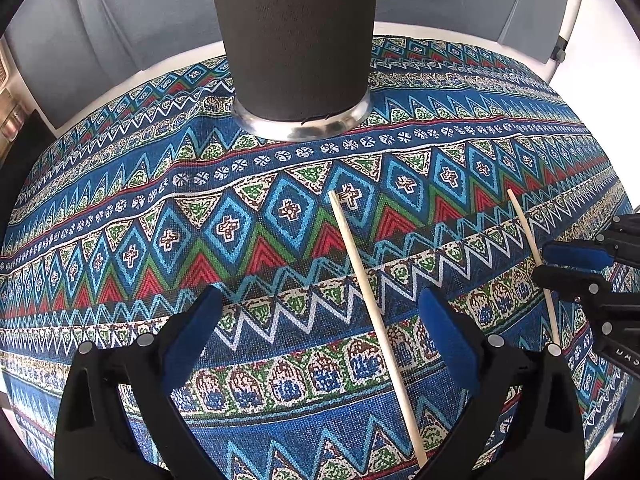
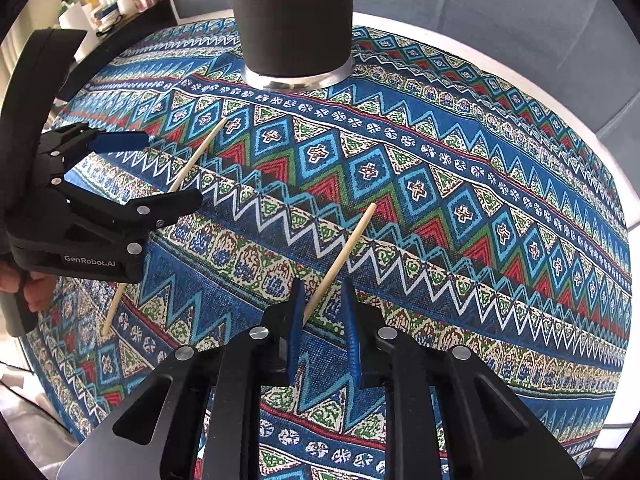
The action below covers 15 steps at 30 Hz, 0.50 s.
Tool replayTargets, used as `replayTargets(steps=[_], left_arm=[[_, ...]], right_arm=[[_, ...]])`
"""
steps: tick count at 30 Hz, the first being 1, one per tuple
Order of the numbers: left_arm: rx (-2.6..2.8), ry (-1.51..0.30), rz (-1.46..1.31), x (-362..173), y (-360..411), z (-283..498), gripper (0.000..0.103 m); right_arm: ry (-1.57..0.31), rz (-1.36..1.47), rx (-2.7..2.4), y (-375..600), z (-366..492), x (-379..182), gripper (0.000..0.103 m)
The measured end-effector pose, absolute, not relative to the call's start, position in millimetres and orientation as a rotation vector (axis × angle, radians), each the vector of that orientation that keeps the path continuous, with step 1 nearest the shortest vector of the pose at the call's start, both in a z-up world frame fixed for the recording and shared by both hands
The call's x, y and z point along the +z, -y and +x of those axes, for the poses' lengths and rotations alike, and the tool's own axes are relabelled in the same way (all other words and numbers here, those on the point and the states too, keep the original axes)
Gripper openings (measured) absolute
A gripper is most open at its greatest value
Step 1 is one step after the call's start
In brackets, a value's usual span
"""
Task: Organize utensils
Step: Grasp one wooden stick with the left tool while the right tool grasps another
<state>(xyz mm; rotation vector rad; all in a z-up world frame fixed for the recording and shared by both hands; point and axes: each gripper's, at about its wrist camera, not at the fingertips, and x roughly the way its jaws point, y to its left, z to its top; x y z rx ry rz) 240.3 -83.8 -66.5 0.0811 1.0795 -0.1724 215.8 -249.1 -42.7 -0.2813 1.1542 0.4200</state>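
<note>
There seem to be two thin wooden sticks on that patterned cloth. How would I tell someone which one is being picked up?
Start at the tall dark cup standing on the patterned cloth. Nearer the camera, two pale chopsticks point toward it. The one meant sits between the blue pads of the right gripper, its tip raised off the cloth, while the other chopstick lies under the open left gripper.

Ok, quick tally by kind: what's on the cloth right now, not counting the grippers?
Chopsticks: 2, one between the right gripper's pads, one lying under the left gripper
Cup: 1
Total: 3
</note>
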Motion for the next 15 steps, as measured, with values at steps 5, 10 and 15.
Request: replayTargets(steps=[5, 10, 15], left_arm=[[-0.185, -1.04, 0.084, -60.4, 65.2, 231.0, 0.056], [-0.184, -1.041, 0.068, -57.0, 37.1, 228.3, 0.015], [-0.199, -1.08, 0.005, -55.6, 19.8, 231.6, 0.005]], right_arm=[[-1.139, -0.272, 0.408, 257.5, 213.3, -43.6, 0.015], [-1.14, -0.272, 0.374, 264.0, 214.9, -43.2, 0.011], [-1.131, -0.199, 0.352, 286.2, 220.9, -40.5, 0.005]])
